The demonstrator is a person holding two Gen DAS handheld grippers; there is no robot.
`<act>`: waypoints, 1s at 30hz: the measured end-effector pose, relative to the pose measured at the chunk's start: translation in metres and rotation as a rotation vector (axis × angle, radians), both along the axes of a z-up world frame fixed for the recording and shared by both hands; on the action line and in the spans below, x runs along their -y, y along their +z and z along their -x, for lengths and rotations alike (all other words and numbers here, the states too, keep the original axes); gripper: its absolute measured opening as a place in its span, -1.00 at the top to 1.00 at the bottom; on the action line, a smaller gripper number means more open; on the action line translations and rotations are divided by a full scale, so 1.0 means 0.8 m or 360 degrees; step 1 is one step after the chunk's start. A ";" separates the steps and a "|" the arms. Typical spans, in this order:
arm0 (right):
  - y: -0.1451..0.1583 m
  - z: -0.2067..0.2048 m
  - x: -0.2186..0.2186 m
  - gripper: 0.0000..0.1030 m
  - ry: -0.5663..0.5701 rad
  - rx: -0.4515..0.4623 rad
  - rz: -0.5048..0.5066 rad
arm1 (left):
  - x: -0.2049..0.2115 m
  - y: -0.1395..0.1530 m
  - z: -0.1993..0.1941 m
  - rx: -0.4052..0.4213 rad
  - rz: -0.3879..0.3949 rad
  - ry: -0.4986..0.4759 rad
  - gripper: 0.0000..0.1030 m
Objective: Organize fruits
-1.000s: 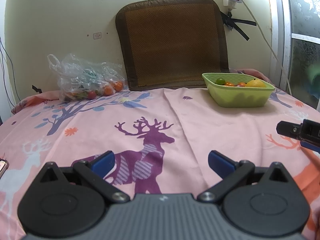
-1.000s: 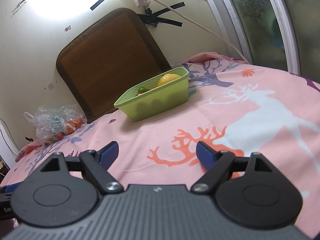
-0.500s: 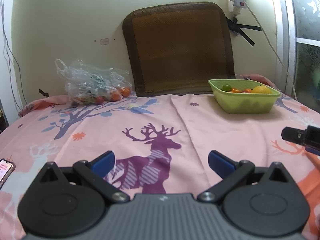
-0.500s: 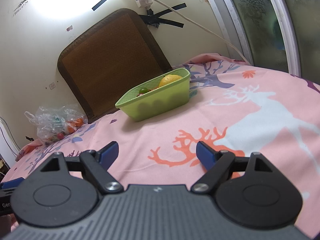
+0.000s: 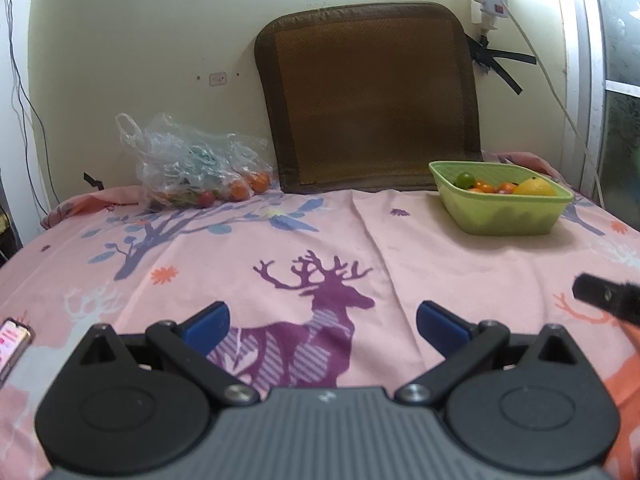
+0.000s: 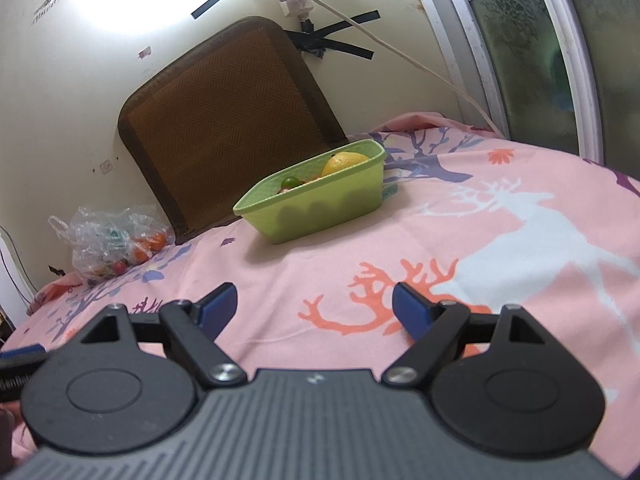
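A green plastic basket (image 5: pixel 508 216) stands at the back right of the pink deer-print cloth; it holds a yellow lemon (image 5: pixel 534 187), a green lime (image 5: pixel 465 179) and small orange fruits. It also shows in the right wrist view (image 6: pixel 320 208). A clear plastic bag (image 5: pixel 192 164) with orange and red fruits lies at the back left, also in the right wrist view (image 6: pixel 112 240). My left gripper (image 5: pixel 323 322) is open and empty, low over the cloth. My right gripper (image 6: pixel 316 308) is open and empty, also far short of the basket.
A brown woven cushion (image 5: pixel 372 96) leans on the wall between bag and basket. A phone (image 5: pixel 12 340) lies at the left edge. A power strip and cable (image 5: pixel 494 4) hang on the wall. A window frame (image 6: pixel 520 48) is at the right.
The left gripper has drawn back and tilted up, so the bag, cushion and basket sit lower and smaller. The right gripper has barely moved. Both stay open.
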State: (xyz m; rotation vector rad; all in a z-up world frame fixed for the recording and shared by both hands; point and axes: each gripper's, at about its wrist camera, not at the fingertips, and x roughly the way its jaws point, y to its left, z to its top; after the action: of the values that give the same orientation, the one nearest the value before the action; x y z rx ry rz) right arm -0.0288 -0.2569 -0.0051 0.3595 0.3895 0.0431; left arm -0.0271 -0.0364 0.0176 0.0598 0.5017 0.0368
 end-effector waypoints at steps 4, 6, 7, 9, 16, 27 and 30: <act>0.002 0.005 -0.002 -0.68 -0.0008 -0.0014 0.0028 | 0.001 0.010 -0.003 0.0008 -0.0036 -0.0001 -1.00; 0.003 0.008 -0.003 -0.68 0.0013 -0.0031 0.0012 | 0.001 0.014 -0.003 0.0021 -0.0054 0.0003 -1.00; 0.004 0.010 -0.004 -0.68 0.0025 -0.0038 0.0003 | 0.001 0.015 -0.003 0.0017 -0.0054 0.0000 -1.00; 0.007 0.013 -0.007 -0.68 0.0044 -0.0036 -0.0001 | 0.001 0.018 -0.005 0.0002 -0.0050 -0.0011 -1.00; 0.021 0.018 -0.017 -0.68 0.0092 0.0010 0.0016 | -0.001 0.027 -0.006 0.0027 -0.0067 -0.0016 -1.00; 0.039 0.014 -0.017 -0.68 0.0145 0.0003 0.0013 | 0.001 0.041 -0.012 0.0010 -0.0103 -0.0040 -1.00; 0.046 0.016 -0.019 -0.68 0.0166 0.0016 0.0024 | 0.001 0.041 -0.014 -0.0004 -0.0101 -0.0034 -1.00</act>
State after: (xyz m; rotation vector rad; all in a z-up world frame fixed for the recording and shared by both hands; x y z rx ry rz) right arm -0.0415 -0.2414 0.0316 0.3237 0.3985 0.1435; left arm -0.0160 -0.0375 0.0507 0.1272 0.5023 0.0319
